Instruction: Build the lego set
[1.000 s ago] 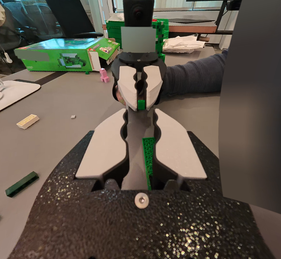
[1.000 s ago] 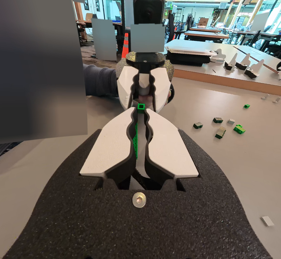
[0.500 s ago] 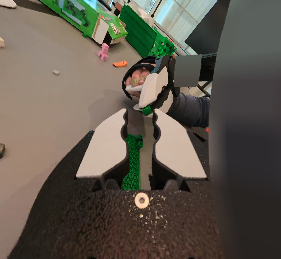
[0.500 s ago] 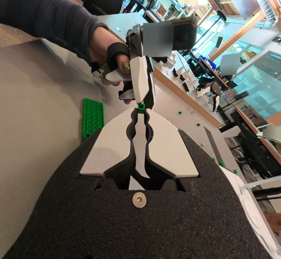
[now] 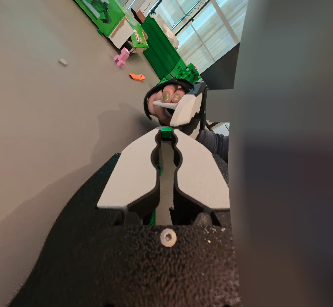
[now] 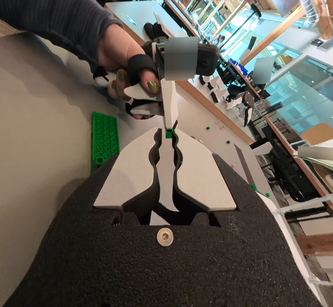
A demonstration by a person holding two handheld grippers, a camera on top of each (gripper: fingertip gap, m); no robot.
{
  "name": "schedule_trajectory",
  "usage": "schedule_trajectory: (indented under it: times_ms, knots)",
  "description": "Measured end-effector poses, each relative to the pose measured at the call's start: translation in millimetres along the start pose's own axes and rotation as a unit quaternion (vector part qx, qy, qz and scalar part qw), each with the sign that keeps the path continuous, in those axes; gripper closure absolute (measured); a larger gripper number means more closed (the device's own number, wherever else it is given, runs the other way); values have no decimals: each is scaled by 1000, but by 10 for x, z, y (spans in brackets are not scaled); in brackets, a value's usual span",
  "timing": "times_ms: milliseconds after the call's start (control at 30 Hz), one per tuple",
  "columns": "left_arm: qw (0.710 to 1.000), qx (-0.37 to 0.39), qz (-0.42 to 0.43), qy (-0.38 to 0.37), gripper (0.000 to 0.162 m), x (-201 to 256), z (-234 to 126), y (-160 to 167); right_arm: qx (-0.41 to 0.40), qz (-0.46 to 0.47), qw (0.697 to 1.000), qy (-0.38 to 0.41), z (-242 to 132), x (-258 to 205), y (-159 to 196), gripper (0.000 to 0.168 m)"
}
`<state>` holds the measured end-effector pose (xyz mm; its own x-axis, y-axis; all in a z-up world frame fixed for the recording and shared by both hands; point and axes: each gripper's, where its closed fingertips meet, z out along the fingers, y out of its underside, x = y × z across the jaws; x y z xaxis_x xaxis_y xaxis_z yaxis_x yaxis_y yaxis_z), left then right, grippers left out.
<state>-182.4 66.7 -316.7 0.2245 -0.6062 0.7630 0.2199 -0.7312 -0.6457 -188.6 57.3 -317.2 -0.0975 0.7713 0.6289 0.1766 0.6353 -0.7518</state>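
Note:
A small green brick (image 5: 166, 133) sits between the tips of my left gripper (image 5: 166, 130), whose fingers are closed on it. My right gripper (image 6: 167, 131) meets it tip to tip and is also shut on the same brick (image 6: 169, 134). Both grippers are held above the grey table, each by a person's hand. A bright green studded plate (image 6: 105, 139) lies flat on the table below and to the left, with a small green piece on its near end. Only slivers of the plate (image 5: 153, 215) show under my left fingers.
A green set box (image 5: 93, 4), a pink figure (image 5: 121, 57), an orange piece (image 5: 137, 77) and a green built model (image 5: 191, 73) lie at the far side. Loose small green bricks (image 6: 208, 128) lie to the right. A blurred patch covers the right of the left wrist view. The bright green studded plate (image 6: 105, 139) lies around 7 centimetres away from my right fingertips.
My left gripper was open and has closed on the small green brick that my right gripper holds. Both grippers have tilted over, and the green plate is left lying on the table.

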Motion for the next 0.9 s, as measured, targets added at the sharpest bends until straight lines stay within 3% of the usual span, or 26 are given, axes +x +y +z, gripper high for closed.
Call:
schedule_trajectory:
  times_ms: [33, 600, 733, 900]
  knots:
    - [1000, -7, -1, -10, 152, -27, 0, 18, -8, -2, 1000, 0, 9, -5, 25, 160]
    - [998, -37, -8, -40, 152, -133, -1, 117, -40, -11, 999, -17, 61, -65, 130, 161]
    - [999, -40, -14, -33, 152, -134, 4, 119, -57, -7, 998, -26, 83, -89, 201, 152]
    - [998, -49, -14, -34, 152, -143, 44, 148, -53, -3, 998, -25, 80, -87, 203, 160]
